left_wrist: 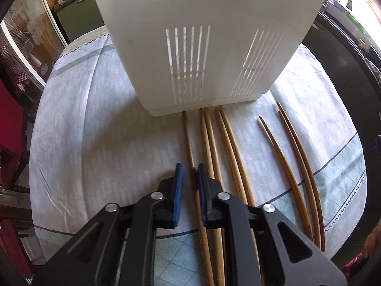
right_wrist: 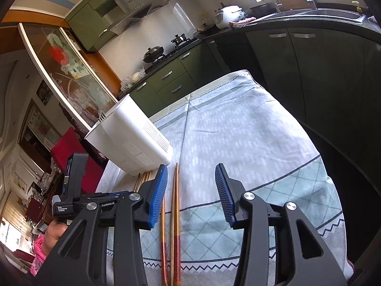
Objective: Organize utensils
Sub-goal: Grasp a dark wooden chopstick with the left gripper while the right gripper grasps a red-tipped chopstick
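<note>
A white slotted utensil holder (left_wrist: 195,35) (right_wrist: 133,138) stands on the tablecloth. Several wooden chopsticks lie in front of it, tips toward its base. My left gripper (left_wrist: 189,166) points steeply down and is shut on the leftmost single brown chopstick (left_wrist: 188,138), which runs between its blue pads. Two pale pairs (left_wrist: 214,147) lie just right of it, and three thin dark ones (left_wrist: 285,155) lie farther right. My right gripper (right_wrist: 191,166) is open over a red-ended pair of chopsticks (right_wrist: 175,202), which lies on the cloth nearer the left finger (right_wrist: 158,195), untouched. A third red-ended stick is partly hidden behind that finger.
The patterned tablecloth (right_wrist: 238,131) covers a table whose far and right edges meet dark green kitchen cabinets (right_wrist: 173,78). A red chair (left_wrist: 9,143) stands at the left. In the right wrist view, the left gripper's body (right_wrist: 71,190) and a hand (right_wrist: 54,233) sit at the lower left.
</note>
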